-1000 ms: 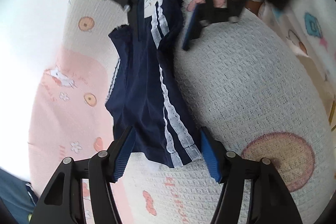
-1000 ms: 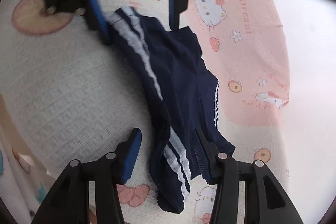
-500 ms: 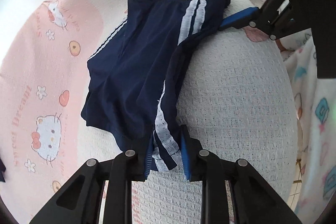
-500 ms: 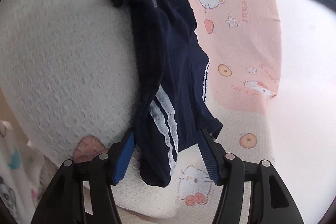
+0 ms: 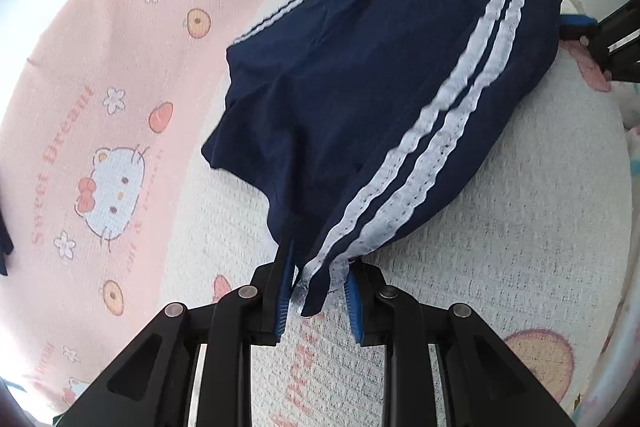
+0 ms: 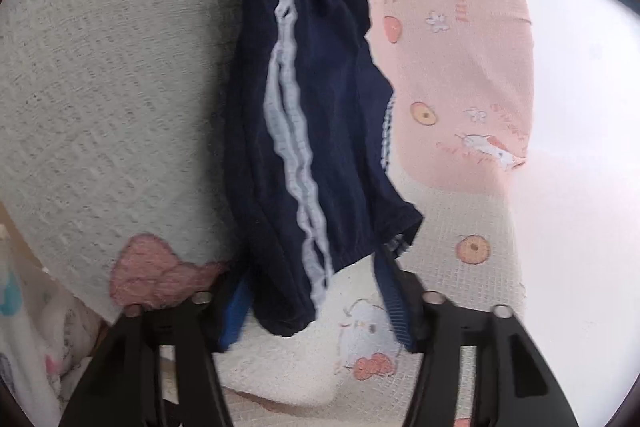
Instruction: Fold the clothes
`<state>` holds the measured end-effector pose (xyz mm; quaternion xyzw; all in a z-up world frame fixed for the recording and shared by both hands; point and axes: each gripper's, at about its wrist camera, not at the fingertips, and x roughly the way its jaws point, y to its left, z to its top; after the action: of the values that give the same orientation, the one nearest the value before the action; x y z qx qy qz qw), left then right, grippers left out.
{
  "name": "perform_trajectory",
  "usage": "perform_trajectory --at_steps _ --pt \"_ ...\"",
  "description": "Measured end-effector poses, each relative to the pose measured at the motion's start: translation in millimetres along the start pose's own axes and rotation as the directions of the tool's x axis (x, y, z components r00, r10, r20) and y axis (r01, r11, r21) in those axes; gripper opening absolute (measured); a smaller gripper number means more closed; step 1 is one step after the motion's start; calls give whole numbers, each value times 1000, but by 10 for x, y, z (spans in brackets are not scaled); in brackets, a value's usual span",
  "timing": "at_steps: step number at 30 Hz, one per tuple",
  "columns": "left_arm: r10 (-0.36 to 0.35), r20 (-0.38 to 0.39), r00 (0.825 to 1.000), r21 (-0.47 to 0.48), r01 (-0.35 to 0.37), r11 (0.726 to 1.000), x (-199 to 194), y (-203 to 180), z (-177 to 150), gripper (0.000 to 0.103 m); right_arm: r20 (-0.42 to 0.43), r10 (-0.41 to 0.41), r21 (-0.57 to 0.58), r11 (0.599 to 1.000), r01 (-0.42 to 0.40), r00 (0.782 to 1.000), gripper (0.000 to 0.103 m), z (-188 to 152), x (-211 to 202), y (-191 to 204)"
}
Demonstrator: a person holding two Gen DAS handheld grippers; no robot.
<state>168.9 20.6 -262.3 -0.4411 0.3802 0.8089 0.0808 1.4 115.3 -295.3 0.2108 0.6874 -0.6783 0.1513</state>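
Left wrist view: my left gripper (image 5: 318,291) pinching near hem of navy shorts (image 5: 360,99) on blanket (image 5: 500,227); shorts spread, unfolded.

Right wrist view: my right gripper (image 6: 316,311) closing around waistband end, pad contact unclear. Folding barely starting; all folds remaining.

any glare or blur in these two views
Left wrist view: sharp, white glare washing out the upper left corner; the navy shorts with white side stripes read clearly. Right wrist view: softer, the textured white blanket smeared, the right side blown out white.
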Motion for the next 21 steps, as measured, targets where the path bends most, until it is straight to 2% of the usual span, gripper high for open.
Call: perform_trajectory --at_steps 1,2,3,6,8,10,12,13,14,15,16,18,19,21 --pt "3 9 1000 3 -3 1000 2 -1 -3 21 -4 14 -9 1000 -14 1000 29 5 -8 42" --pt "9 12 1000 10 -9 1000 81 29 45 21 -11 25 -26 999 -25 1000 14 14 -8 103" --pt "20 14 1000 17 -20 1000 106 18 60 21 -18 27 -43 999 -28 999 9 24 -7 167" --pt "59 28 998 38 -60 997 151 -32 95 21 -45 1 -19 1000 -2 999 9 59 4 227" --pt "112 55 992 122 -118 985 169 -128 85 21 -57 17 30 999 -16 998 9 71 9 194" --pt "179 97 979 238 -198 951 172 -282 42 21 -59 48 72 996 -44 997 9 68 10 145" --pt "246 149 958 345 -283 895 189 -440 -26 21 -59 74 96 993 -68 996 8 60 9 100" --pt "259 166 952 368 -303 879 188 -478 -45 20 -59 83 100 992 -77 995 8 59 16 70" --pt "246 161 956 363 -289 886 183 -465 -41 18 -61 93 106 991 -86 994 8 58 13 50" --pt "213 146 966 335 -250 908 170 -413 -25 16 -64 103 114 989 -96 993 8 57 1 39" --pt "163 119 980 279 -190 941 174 -305 11 11 -69 117 130 986 -107 991 8 61 -6 17" --pt "47 67 997 144 -57 988 193 -61 95 11 -78 147 177 975 -132 986 8 72 -17 -42" --pt "-7 39 999 69 4 998 203 59 132 11 -76 164 207 968 -145 984 8 79 -37 -58" --pt "-116 -8 993 -86 115 990 243 282 186 11 -67 197 266 948 -172 978 8 98 -87 -93"
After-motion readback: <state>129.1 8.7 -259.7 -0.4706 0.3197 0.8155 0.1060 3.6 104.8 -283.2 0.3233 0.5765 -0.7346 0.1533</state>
